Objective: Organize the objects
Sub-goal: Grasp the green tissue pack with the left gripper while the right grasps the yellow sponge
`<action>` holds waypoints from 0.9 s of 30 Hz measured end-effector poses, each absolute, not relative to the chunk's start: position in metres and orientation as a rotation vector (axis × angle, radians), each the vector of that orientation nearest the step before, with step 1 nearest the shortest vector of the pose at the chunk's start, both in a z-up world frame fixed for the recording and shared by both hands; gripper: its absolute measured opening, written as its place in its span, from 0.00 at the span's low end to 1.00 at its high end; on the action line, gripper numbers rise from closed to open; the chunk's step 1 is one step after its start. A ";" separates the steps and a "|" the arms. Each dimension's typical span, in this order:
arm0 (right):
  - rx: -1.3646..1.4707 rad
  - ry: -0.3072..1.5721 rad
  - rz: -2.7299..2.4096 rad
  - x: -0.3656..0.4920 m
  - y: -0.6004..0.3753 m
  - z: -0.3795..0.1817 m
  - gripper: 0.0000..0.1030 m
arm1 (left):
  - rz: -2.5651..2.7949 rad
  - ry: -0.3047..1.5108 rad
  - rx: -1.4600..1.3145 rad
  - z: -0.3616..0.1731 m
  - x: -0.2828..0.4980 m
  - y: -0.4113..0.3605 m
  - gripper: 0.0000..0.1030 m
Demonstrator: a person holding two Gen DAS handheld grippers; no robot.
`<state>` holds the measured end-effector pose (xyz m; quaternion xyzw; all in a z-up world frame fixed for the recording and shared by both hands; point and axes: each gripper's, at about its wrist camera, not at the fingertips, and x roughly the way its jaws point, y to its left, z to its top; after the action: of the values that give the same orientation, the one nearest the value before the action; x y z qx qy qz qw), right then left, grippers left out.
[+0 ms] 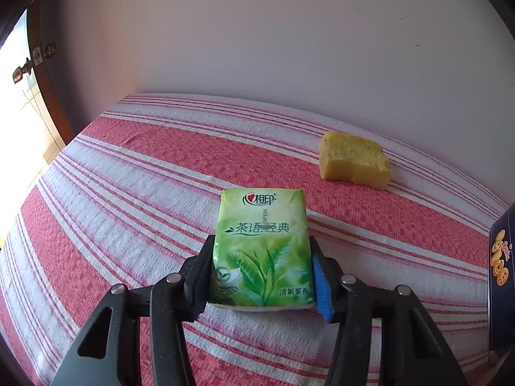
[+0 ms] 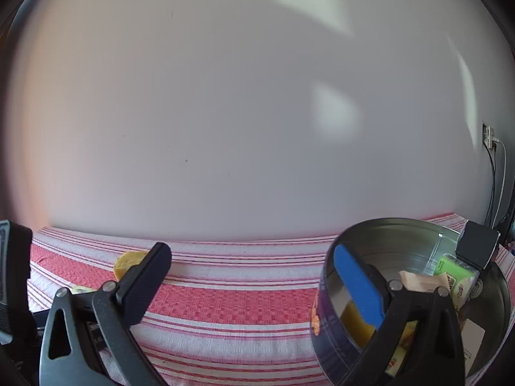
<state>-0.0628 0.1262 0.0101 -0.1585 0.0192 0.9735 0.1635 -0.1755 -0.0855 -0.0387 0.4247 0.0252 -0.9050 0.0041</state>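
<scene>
Left gripper (image 1: pixel 262 276) is clamping the green tissue pack (image 1: pixel 262 251) over the striped cloth (image 1: pixel 128 193), sponge (image 1: pixel 354 159) sitting at 1 o'clock, while right gripper (image 2: pixel 254 284) is hanging wide open, gripping nothing, its blue finger (image 2: pixel 357 284) over the tin (image 2: pixel 402 231).

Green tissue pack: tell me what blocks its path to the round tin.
Nothing visible does. The left gripper holds the tissue pack; only bare striped cloth shows before the open tin.

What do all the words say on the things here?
"心相印", "OPEN", "茶语·经典" and "清新茶香" stand on the green tissue pack held in the left hand-held gripper.
Round tin: gold lettering, too small to read.
Packs in the tin: print too blurred to read.
</scene>
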 end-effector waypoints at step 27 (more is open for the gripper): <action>-1.000 0.105 2.818 -0.190 0.066 -0.022 0.99 | -2.748 0.089 1.298 -0.033 -0.246 -0.153 0.53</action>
<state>-0.1898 0.0664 -0.0218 -0.3334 0.0350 0.9392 0.0745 -0.2464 -0.1526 -0.0335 0.4264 0.0291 -0.9026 0.0507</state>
